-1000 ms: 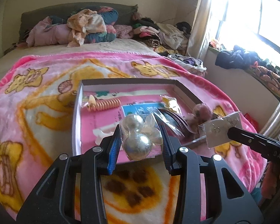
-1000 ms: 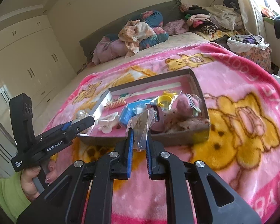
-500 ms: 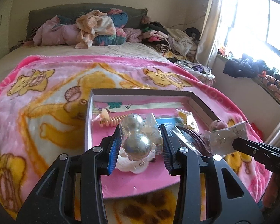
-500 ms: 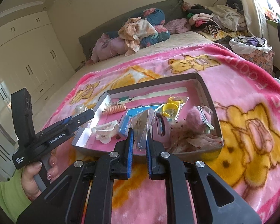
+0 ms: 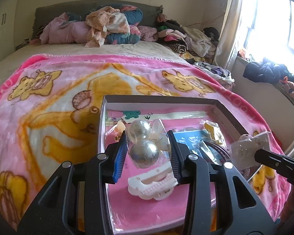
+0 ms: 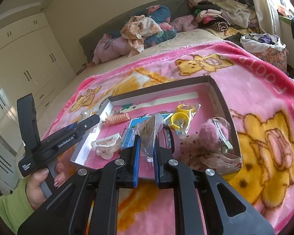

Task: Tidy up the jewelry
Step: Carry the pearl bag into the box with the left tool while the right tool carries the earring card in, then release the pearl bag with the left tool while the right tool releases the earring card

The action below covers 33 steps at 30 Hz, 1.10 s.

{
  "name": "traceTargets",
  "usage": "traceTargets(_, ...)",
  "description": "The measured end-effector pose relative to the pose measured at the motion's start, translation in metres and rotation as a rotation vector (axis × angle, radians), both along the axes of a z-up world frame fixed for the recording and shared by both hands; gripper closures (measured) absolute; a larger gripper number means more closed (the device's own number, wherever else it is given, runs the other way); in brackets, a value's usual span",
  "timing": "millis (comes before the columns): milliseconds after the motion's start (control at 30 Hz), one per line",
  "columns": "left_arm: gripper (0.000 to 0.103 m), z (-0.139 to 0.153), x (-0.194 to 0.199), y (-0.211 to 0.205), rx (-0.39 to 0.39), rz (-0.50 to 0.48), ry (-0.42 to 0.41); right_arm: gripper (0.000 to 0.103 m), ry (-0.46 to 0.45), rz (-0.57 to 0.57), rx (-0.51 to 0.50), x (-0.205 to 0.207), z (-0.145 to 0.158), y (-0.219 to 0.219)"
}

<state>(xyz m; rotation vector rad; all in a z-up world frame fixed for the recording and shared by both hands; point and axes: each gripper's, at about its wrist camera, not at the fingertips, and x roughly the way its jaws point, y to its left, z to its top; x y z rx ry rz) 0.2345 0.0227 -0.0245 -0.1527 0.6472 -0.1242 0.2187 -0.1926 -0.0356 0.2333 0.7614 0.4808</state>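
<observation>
Tray [image 5: 228,107] nearer now, white hair clip [image 5: 152,186] beneath left tongs [image 5: 148,152].

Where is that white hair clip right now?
The white hair clip lies inside the shallow box, near its front left corner, just left of the blue card and below the peach spiral hair tie.

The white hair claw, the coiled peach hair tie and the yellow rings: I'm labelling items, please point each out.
white hair claw [image 5: 152,186], left wrist view, on its toothed edge.
coiled peach hair tie [image 6: 118,118], right wrist view, mid-coil.
yellow rings [image 6: 179,119], right wrist view, on the nearer ring's band.
</observation>
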Motion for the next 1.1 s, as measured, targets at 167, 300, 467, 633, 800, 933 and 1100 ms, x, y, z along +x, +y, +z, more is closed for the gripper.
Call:
traceTargets(167,0.072,-0.005,0.010,-0.002,0.016,0.000,0.018,0.091,0.037,0.033,0.003,0.006,-0.009,0.006)
traceTargets(300,0.072,-0.010,0.014,-0.003,0.020,-0.003,0.034,0.091,0.062,0.062,-0.009,0.008,-0.017,0.014)
traceTargets(467,0.072,-0.015,0.017,-0.006,0.026,-0.009,0.053,0.089,0.084,0.069,-0.022,0.008,-0.025,0.019)
traceTargets(633,0.072,-0.016,0.017,-0.007,0.029,-0.013,0.051,0.088,0.097,0.056,-0.028,0.006,-0.029,0.018)
traceTargets(800,0.072,-0.016,0.016,-0.007,0.031,-0.015,0.052,0.080,0.084,0.042,-0.045,0.002,-0.028,0.015)
traceTargets(933,0.072,-0.014,0.016,-0.009,0.034,-0.017,0.049,0.071,0.056,0.037,-0.063,-0.004,-0.024,0.014)
traceTargets(1100,0.066,-0.012,0.014,-0.010,0.038,-0.023,0.043,0.062,0.023,0.034,-0.079,-0.011,-0.019,0.012)
